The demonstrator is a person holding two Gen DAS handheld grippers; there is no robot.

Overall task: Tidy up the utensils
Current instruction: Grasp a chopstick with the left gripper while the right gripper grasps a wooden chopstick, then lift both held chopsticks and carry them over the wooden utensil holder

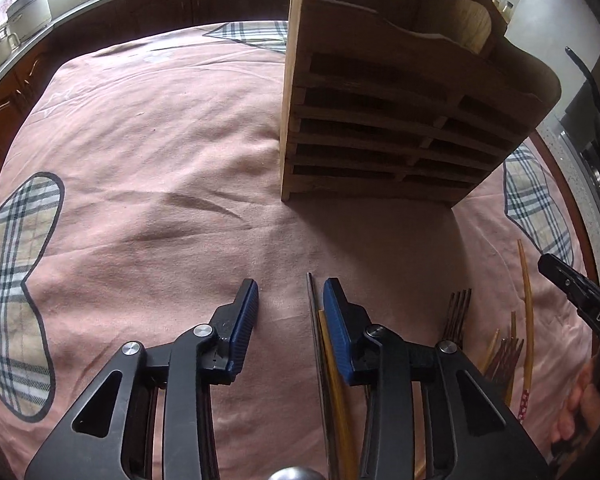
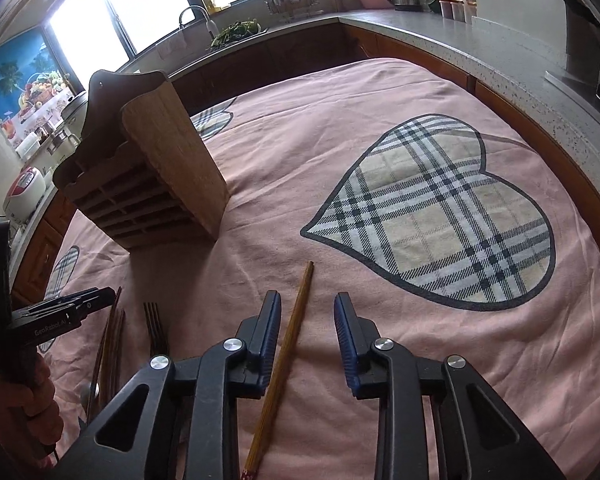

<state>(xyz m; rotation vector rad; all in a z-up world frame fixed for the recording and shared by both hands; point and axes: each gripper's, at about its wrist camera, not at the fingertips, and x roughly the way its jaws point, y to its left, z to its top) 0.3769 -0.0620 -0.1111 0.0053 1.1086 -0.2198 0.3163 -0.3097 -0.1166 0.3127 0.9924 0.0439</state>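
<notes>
Left wrist view: the left gripper (image 1: 288, 304) fingers are standing apart over the pink cloth (image 1: 160, 140), a thin chopstick pair (image 1: 320, 344) lying just inside the right finger, unclamped. Right gripper (image 2: 307, 316) fingers are likewise standing apart, straddling a brown chopstick (image 2: 288, 348) without pressing it. Forks (image 2: 156, 324) are lying beside; the wooden utensil holder (image 2: 156, 176) is standing beyond.

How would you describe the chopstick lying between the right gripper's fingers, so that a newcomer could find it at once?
Start from the wooden utensil holder standing on the pink tablecloth, then look toward the plaid heart. Just short of the heart's point, one brown chopstick lies alone between the open fingers of the right gripper. Unlike the forks and sticks bunched to its left, it lies apart.
</notes>
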